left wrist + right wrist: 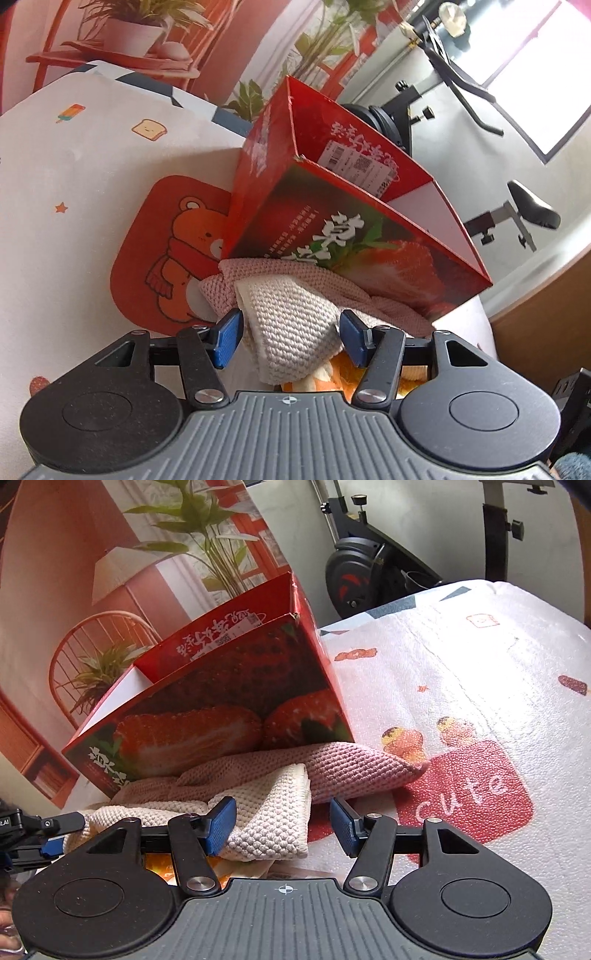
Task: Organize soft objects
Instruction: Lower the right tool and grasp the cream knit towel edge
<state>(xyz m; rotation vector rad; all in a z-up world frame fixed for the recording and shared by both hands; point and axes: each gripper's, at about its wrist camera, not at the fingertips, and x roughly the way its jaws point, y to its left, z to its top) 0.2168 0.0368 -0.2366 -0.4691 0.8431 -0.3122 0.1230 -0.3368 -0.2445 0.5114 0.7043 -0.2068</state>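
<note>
Cream cloth (291, 332) and pink cloth (343, 771) were coarsely knitted, matt; strawberry box (354, 236) was glossy printed cardboard.

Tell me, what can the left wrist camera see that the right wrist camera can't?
Only the left wrist view shows the orange bear picture and the toast print. Only the right wrist view shows the word "cute" and the left gripper poking in. Both show the red strawberry box, pink knitted cloth, cream knitted cloth and exercise bike.
</note>
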